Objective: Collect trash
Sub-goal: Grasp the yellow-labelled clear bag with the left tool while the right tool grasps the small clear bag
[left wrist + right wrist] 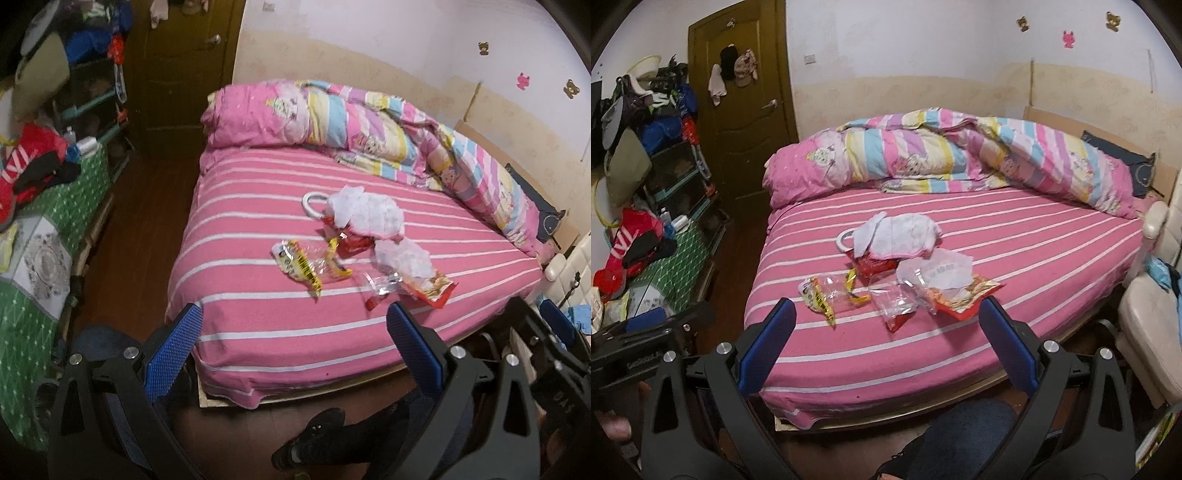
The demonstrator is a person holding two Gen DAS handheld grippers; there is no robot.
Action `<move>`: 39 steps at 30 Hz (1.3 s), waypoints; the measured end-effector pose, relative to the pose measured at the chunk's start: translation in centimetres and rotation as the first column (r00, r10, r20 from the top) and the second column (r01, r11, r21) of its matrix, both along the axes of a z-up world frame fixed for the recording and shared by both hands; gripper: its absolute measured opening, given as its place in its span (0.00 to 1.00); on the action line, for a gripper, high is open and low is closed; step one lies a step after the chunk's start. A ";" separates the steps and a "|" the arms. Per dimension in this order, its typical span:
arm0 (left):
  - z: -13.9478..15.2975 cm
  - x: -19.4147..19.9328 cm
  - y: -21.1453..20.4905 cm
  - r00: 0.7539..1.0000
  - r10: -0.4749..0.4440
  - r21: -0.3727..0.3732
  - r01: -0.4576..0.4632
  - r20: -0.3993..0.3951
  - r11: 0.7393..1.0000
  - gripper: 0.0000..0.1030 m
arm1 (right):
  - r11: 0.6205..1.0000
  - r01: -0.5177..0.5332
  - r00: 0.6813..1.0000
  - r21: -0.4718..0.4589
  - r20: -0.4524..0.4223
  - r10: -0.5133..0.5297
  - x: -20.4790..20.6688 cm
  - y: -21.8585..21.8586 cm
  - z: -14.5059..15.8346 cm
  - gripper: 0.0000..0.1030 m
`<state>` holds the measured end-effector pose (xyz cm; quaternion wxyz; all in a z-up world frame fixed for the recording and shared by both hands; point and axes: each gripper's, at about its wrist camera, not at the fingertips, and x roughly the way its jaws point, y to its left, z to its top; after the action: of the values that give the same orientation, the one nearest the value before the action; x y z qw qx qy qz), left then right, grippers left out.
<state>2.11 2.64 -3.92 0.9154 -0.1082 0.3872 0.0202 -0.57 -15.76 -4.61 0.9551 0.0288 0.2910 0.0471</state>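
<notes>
Trash lies in a heap on the pink striped bed (258, 325) (1034, 258): a white crumpled bag (369, 214) (905, 232), a yellow snack wrapper (299, 266) (818, 297), a red wrapper (351, 245) (873, 264), a clear plastic packet (382, 286) (895, 306) and an orange-red snack bag (432, 288) (960, 293). My left gripper (295, 332) is open and empty, held above the bed's near edge, short of the trash. My right gripper (888, 328) is open and empty, also short of the trash.
A rolled pink striped quilt (369, 125) (960, 155) lies along the far side of the bed. A green-covered table (55, 229) with clothes stands at left, before a brown door (746, 110). A white chair (1148, 325) is at right. Dark wooden floor (140, 206) runs beside the bed.
</notes>
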 end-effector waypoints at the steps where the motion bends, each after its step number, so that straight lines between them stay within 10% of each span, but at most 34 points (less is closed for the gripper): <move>1: -0.7 0.5 0.3 1.000 -0.006 -0.004 0.006 -0.013 1.000 0.94 | 1.000 -0.012 1.000 0.006 -0.005 0.012 0.5 0.1 -0.5 0.95; 16: -10.4 9.9 1.6 0.982 -0.096 -0.115 0.078 -0.161 0.990 0.94 | 0.994 -0.108 0.975 0.033 -0.190 0.112 10.1 0.9 -11.3 0.95; 39: -19.4 23.6 -1.4 0.935 -0.308 -0.163 0.281 -0.176 0.946 0.94 | 0.995 -0.089 0.958 0.036 -0.269 0.096 22.8 0.0 -20.6 0.85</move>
<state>25.67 1.29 -23.28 0.8551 -0.1078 0.4893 -0.1331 22.23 -15.76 -25.23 0.9027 0.0327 0.4193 0.0908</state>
